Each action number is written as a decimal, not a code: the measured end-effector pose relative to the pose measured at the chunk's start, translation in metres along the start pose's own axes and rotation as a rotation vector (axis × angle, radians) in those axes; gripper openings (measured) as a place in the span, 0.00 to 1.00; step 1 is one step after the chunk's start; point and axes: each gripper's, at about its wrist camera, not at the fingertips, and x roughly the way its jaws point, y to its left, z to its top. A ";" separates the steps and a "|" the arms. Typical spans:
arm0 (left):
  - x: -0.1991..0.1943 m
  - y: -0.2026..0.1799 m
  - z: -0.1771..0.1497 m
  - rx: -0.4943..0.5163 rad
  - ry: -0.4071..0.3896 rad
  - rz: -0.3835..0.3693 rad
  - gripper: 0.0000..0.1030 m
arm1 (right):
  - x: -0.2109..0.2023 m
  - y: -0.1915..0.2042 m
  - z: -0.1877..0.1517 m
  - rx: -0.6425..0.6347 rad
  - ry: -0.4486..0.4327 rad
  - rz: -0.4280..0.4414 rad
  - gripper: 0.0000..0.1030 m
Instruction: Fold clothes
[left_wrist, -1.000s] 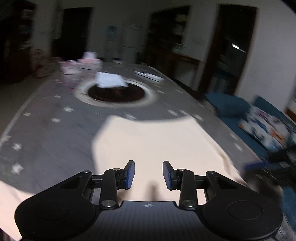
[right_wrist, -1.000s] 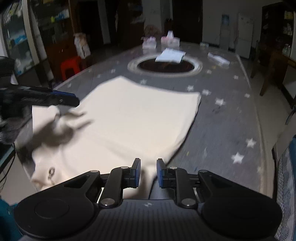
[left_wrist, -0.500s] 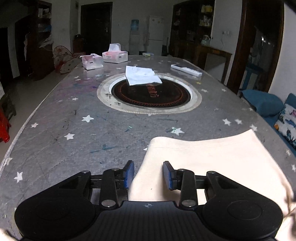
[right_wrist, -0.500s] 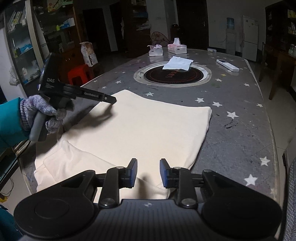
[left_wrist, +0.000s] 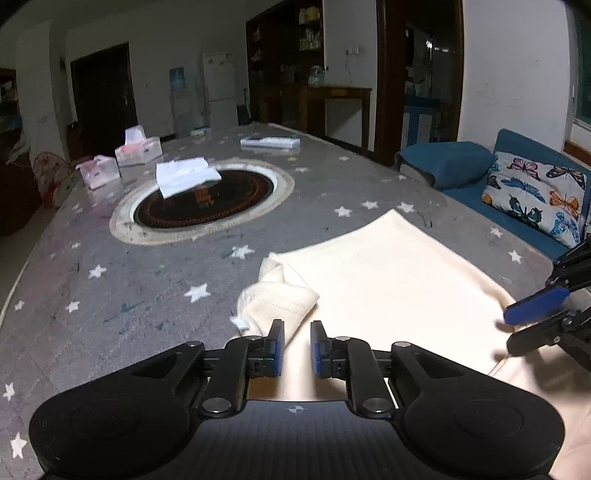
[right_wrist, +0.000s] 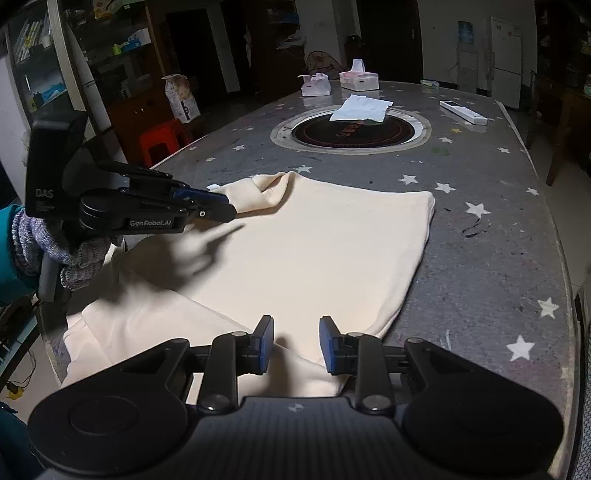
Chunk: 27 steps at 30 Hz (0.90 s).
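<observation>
A cream garment (right_wrist: 314, 251) lies partly folded on the grey star-patterned table (right_wrist: 480, 258); it also shows in the left wrist view (left_wrist: 388, 280). A bunched sleeve or cuff (left_wrist: 277, 299) sits at its left edge, just ahead of my left gripper (left_wrist: 296, 347), whose jaws stand a little apart with cloth below them. In the right wrist view the left gripper (right_wrist: 218, 203) hovers by that bunched corner (right_wrist: 266, 192). My right gripper (right_wrist: 295, 345) is open and empty above the garment's near edge; its blue fingertips (left_wrist: 535, 306) show in the left view.
A round black hotplate inset (right_wrist: 351, 129) with a folded white cloth (right_wrist: 362, 107) sits mid-table. Tissue boxes (right_wrist: 358, 79) and a remote (right_wrist: 463, 112) lie at the far end. A red stool (right_wrist: 162, 140) stands left, a blue sofa with a butterfly cushion (left_wrist: 532, 195) right.
My left gripper has pulled the garment's left corner inward, leaving a bunched sleeve there. My right gripper's jaws have opened wider and it has stayed over the near edge.
</observation>
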 end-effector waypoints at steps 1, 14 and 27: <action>-0.002 0.004 0.003 -0.020 -0.016 0.006 0.17 | 0.000 0.000 0.000 0.000 0.000 0.001 0.26; 0.022 0.050 0.015 -0.243 0.022 0.104 0.44 | 0.001 -0.001 0.001 0.002 -0.001 0.009 0.33; 0.020 0.015 0.015 -0.067 0.001 -0.011 0.08 | 0.001 -0.001 0.005 -0.005 -0.007 0.012 0.33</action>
